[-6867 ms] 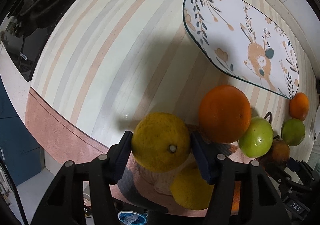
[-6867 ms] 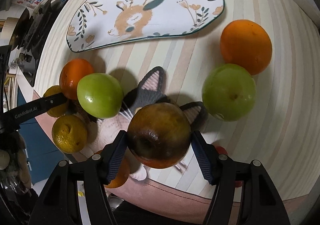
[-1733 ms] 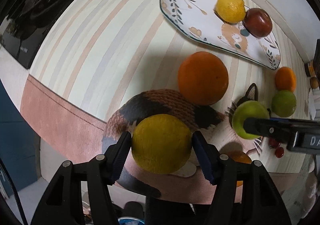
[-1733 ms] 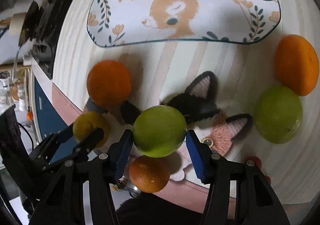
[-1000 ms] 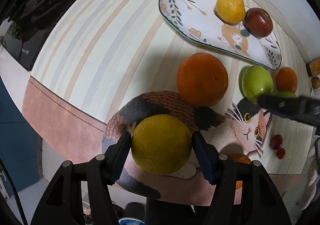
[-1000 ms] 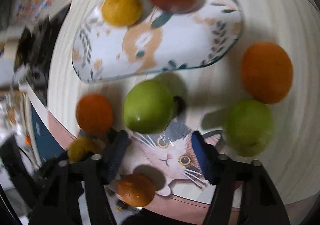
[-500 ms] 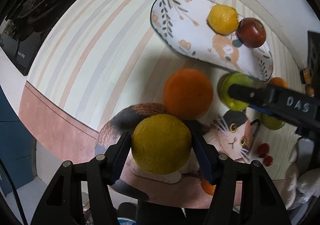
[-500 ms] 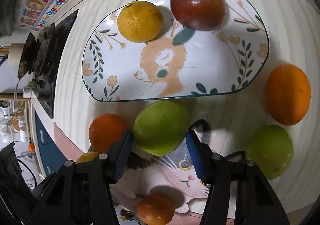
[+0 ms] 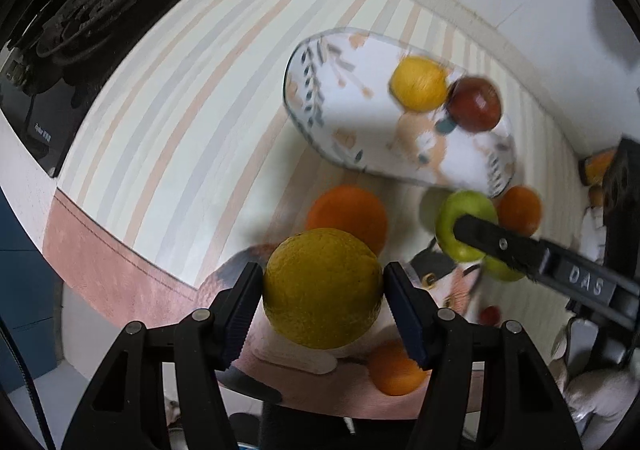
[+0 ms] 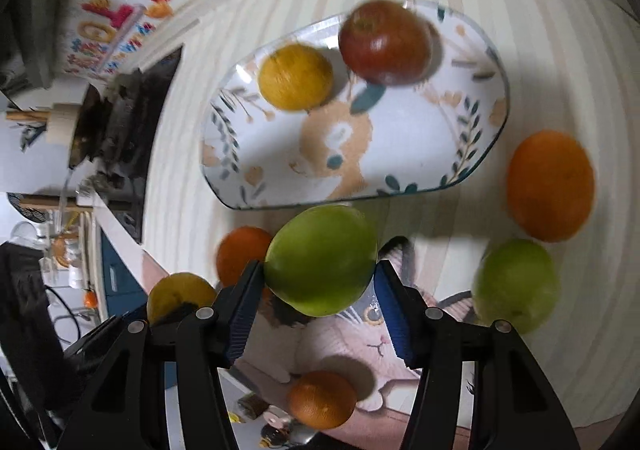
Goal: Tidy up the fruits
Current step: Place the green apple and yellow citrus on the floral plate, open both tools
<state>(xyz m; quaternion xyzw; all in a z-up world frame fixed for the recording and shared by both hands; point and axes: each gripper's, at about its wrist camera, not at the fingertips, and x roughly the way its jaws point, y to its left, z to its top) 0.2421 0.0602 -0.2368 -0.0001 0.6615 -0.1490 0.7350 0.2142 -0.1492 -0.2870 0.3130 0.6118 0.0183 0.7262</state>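
Left gripper (image 9: 323,290) clamped a round yellow citrus fruit (image 9: 322,287); right gripper (image 10: 319,284) clamped a smooth green apple (image 10: 321,258), both short of the oval deer-print ceramic plate (image 10: 472,137). Risk: grippers colliding over it; released fruit rolling off.

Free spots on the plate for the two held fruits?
The plate is bare across its middle and near rim, below the yellow citrus and red apple, which crowd the far edge. Below the plate, loose oranges and a green apple crowd the mat.
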